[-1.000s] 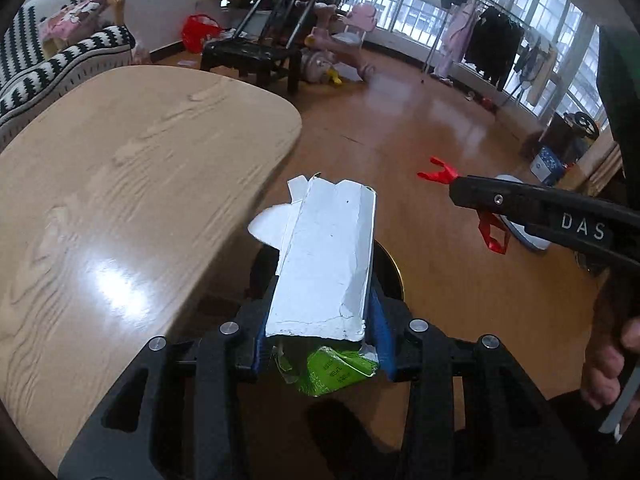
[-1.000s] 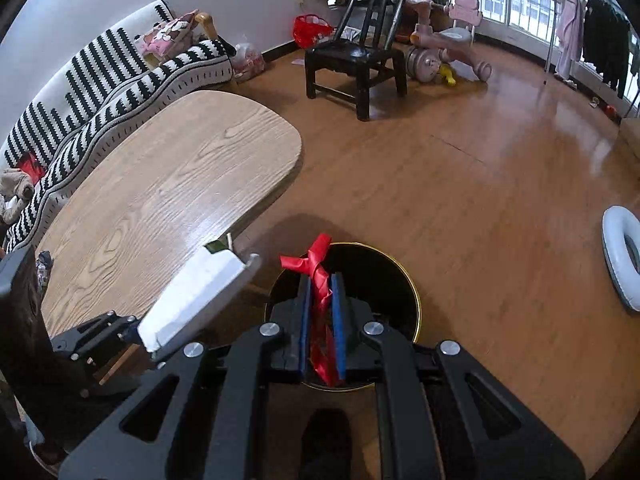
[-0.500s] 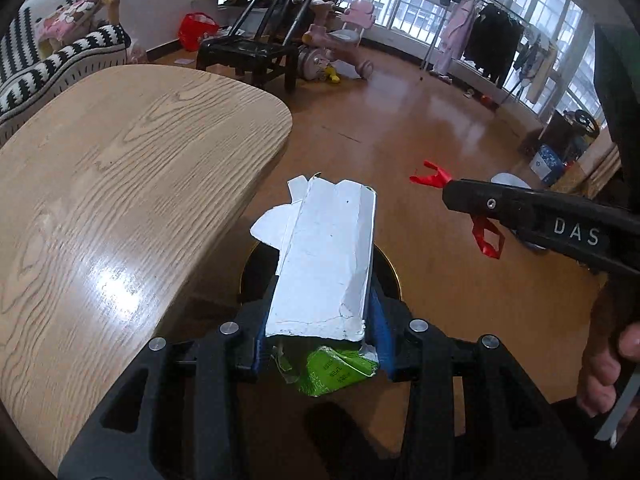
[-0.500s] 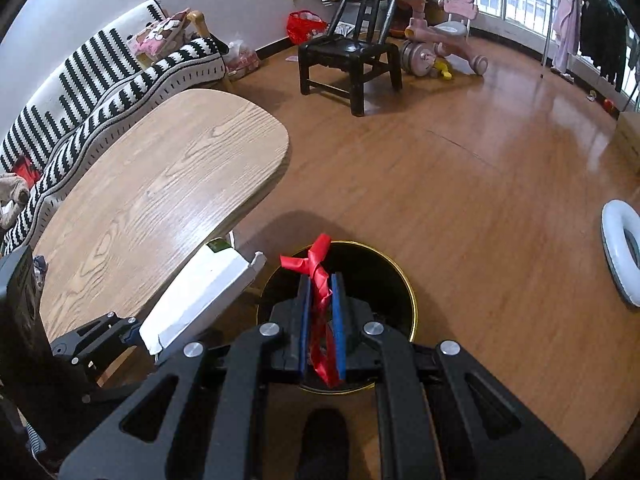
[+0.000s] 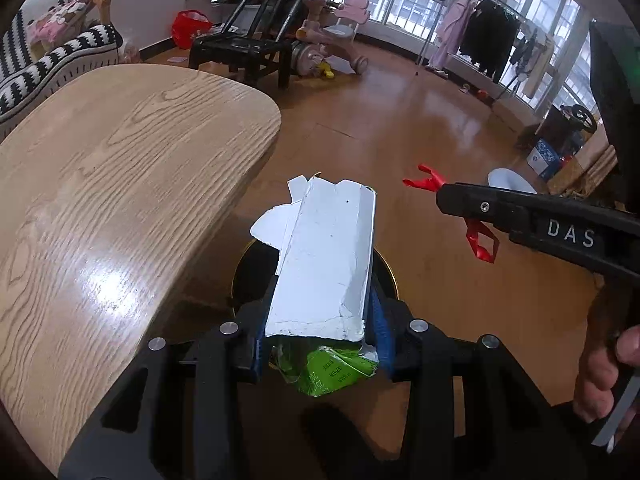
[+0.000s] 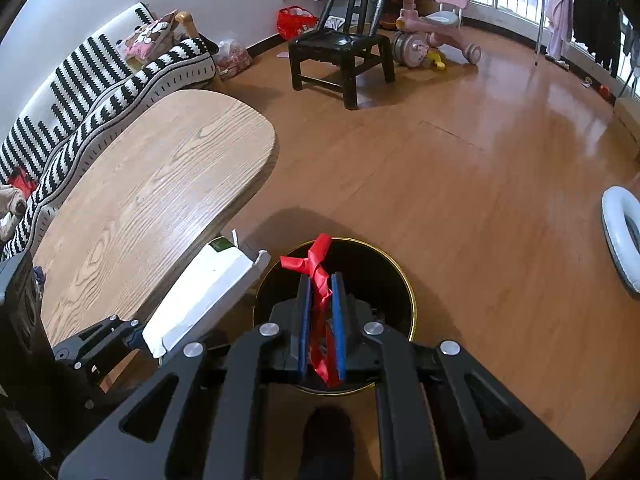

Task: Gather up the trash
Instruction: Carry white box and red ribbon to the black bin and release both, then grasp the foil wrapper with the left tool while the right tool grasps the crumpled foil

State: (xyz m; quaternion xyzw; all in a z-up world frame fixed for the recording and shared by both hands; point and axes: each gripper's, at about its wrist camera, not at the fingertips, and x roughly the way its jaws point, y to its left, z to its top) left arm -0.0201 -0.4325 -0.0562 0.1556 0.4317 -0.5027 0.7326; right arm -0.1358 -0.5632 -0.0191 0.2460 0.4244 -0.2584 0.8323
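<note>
My left gripper (image 5: 320,292) is shut on a flattened white carton (image 5: 326,256) with a green printed end, held above a round black bin with a gold rim (image 5: 240,276) on the floor. My right gripper (image 6: 320,280) is shut on a red ribbon (image 6: 318,276) and hovers over the same bin (image 6: 404,292). The right gripper (image 5: 444,196) with the ribbon (image 5: 482,242) shows at the right of the left wrist view. The carton (image 6: 204,296) shows at the left of the right wrist view.
An oval wooden table (image 5: 112,184) stands left of the bin, its edge close to the carton. A black chair (image 6: 340,56), a pink tricycle (image 6: 432,32) and a striped sofa (image 6: 100,88) stand farther back. A white ring (image 6: 620,236) lies on the floor at right.
Both grippers have shifted slightly, bringing the bin more directly beneath them; the table edge has drifted left in view. Both grips are unchanged.
</note>
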